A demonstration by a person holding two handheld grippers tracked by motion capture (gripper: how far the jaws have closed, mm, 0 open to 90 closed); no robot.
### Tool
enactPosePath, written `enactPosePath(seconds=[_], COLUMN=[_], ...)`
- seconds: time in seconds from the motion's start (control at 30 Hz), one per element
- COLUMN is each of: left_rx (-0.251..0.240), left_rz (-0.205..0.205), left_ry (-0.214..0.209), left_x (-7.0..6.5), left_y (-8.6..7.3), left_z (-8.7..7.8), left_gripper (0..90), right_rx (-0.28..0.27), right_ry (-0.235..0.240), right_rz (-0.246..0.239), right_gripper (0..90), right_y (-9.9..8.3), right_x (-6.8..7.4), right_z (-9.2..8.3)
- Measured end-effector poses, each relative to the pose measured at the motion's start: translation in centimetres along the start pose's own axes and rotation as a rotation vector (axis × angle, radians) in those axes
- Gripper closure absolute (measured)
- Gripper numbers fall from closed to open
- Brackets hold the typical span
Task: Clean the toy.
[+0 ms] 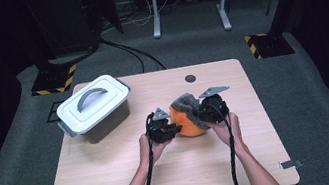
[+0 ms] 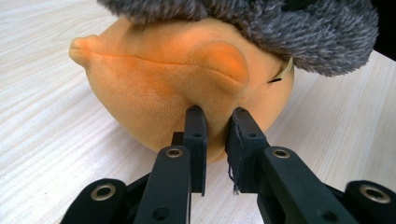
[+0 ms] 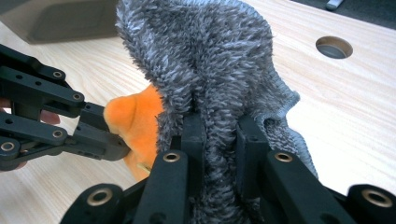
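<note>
Farthest left of both grippers stands a lidded grey bin, contents hidden. Left gripper pinches the orange plush toy between its 2 fingers; right gripper clamps the toy's grey furry cover on the table.

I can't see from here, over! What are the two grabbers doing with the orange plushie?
Left gripper pinching orange plush toy. Right gripper clamped on its grey fuzzy cover. Toy rests on table. Lidded bin off to the side, nothing blocking.
</note>
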State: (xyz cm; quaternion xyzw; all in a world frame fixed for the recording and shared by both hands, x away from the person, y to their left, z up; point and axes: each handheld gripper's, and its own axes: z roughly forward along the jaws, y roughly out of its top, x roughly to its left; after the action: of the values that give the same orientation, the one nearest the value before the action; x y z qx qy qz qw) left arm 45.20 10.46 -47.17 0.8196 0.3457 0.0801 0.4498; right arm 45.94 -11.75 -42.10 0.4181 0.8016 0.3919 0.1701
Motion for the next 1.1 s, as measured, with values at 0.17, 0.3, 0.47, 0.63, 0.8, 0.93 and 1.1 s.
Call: enactPosePath(seconds=[0.17,0.3,0.47,0.63,0.8,0.93,1.1], left_rx=[-0.002,-0.005,-0.007,0.001,-0.004,0.000,-0.005], left_rz=[-0.002,0.003,-0.017,-0.001,-0.016,-0.014,-0.018], left_ry=[-0.003,-0.001,-0.002,0.004,0.003,0.005,0.004], left_x=[0.0,0.1,0.2,0.5,0.6,0.5,0.6], left_y=[0.0,-0.1,-0.3,-0.4,-0.6,-0.5,-0.6], left_z=[0.0,0.0,0.0,0.0,0.0,-0.1,-0.1], left_gripper=[78.6,78.6,78.6,78.6,78.6,78.6,78.6], right_rx=[0.008,0.011,0.023,0.056,0.098,0.133,0.204], right_ry=[-0.029,-0.045,-0.073,-0.103,-0.125,-0.131,-0.131], right_rz=[0.010,0.034,0.059,0.098,0.130,0.141,0.141], right_gripper=[76.8,76.8,76.8,76.9,76.8,76.8,76.8], right_y=[-0.6,-1.1,-2.1,-3.5,-4.9,-5.8,-6.9], right_x=[-0.8,-1.6,-2.9,-4.3,-5.4,-5.8,-6.0], right_z=[-0.3,-0.5,-0.6,-0.1,1.0,2.0,3.3])
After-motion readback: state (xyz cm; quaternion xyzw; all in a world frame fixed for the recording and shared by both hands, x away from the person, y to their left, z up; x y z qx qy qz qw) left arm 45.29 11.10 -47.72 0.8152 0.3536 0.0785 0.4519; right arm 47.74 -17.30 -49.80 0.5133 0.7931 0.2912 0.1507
